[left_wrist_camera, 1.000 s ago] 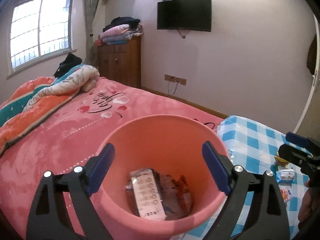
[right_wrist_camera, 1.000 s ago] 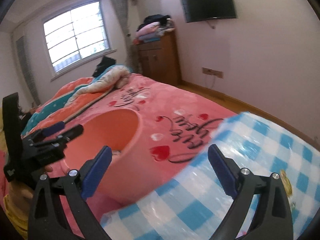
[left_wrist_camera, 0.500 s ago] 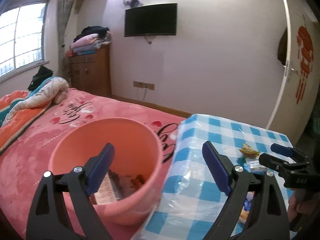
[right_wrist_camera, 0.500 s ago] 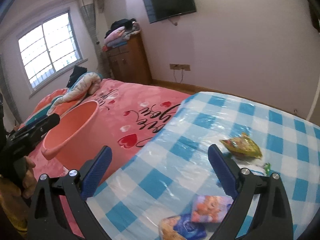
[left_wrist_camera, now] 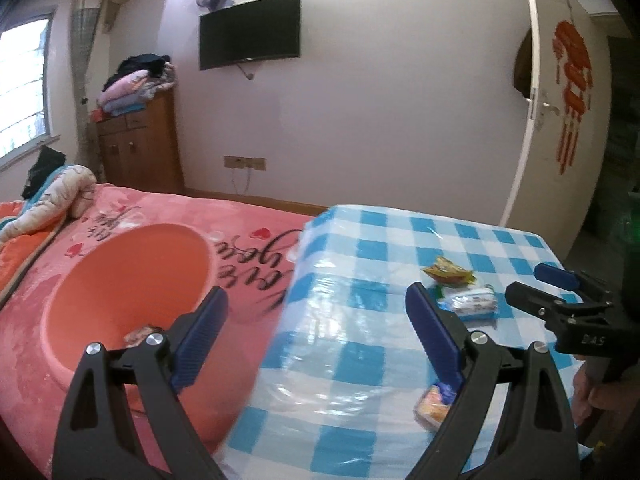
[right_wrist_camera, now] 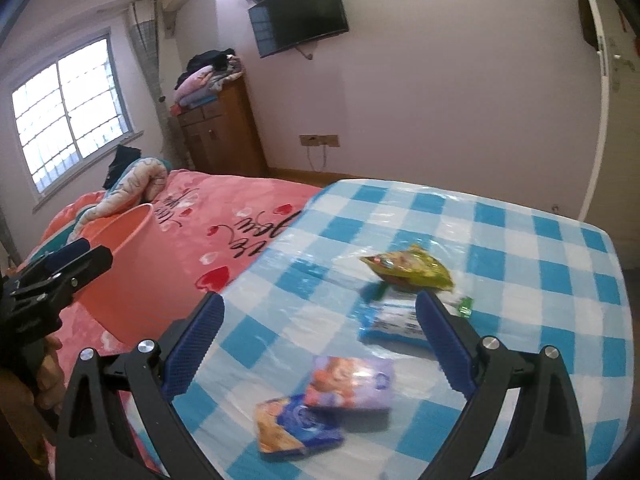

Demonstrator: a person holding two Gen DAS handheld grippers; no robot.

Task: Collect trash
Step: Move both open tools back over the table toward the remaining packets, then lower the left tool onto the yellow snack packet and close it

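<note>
A pink bucket with wrappers inside stands on the pink bed beside the table's left edge; it also shows in the right wrist view. On the blue checked table lie a yellow-green snack bag, a white-blue packet, a purple-orange packet and a blue-orange packet. My right gripper is open and empty above the packets. My left gripper is open and empty over the table's left edge, with the bucket to its left.
The pink bed with a rolled quilt lies left of the table. A wooden cabinet, a wall TV and a white door stand behind.
Both grippers swung right, from over the bucket and bed to the checked table. The packets have come into the right wrist view between the open jaws.
</note>
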